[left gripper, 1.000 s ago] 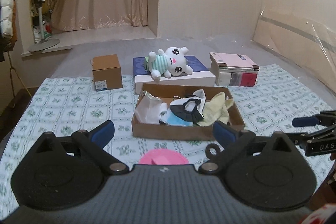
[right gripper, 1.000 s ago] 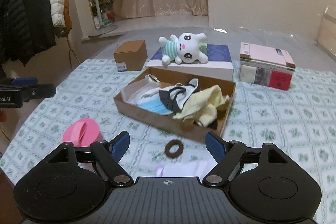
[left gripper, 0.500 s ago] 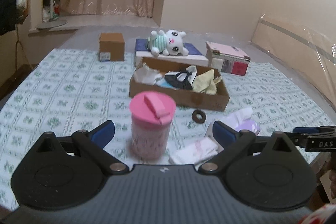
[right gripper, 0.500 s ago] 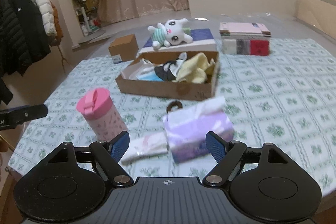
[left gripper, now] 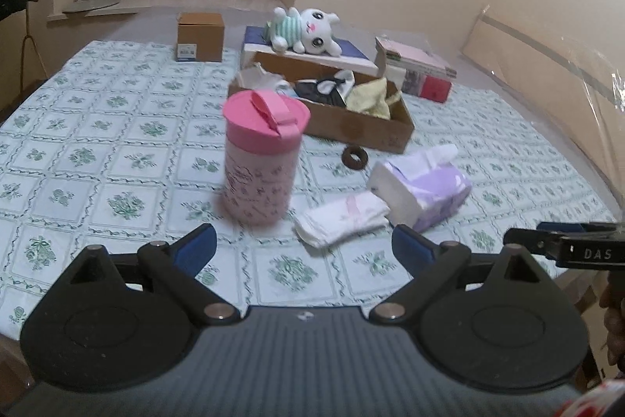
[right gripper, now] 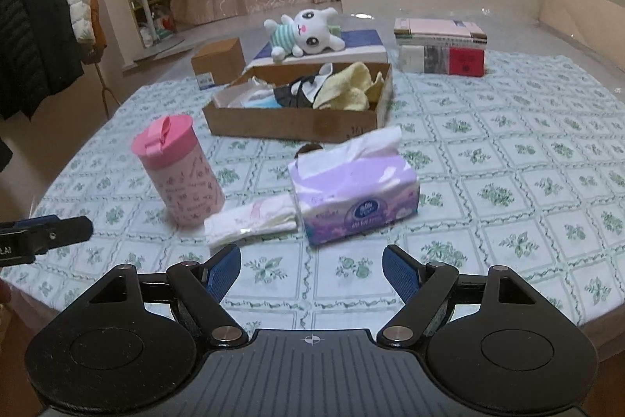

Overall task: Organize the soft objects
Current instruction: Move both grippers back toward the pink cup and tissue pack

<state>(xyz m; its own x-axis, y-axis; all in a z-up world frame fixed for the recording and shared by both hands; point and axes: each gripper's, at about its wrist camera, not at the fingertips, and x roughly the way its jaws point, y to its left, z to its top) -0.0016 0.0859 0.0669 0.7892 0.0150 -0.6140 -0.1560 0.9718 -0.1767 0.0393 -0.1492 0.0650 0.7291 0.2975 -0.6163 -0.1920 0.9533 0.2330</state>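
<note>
We saw the cardboard tray (right gripper: 297,127) at frame centre already holding cloths and masks, while the tissue pack (right gripper: 353,192), small packet (right gripper: 250,219) and hair tie (left gripper: 354,158) lay outside, below it. Our left gripper (left gripper: 302,253) and right gripper (right gripper: 312,270) hung released, grasping nothing.

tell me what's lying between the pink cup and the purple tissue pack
A small flat white packet lies on the tablecloth between the pink cup and the tissue pack, its end against the pack. The right wrist view shows it best.
</note>
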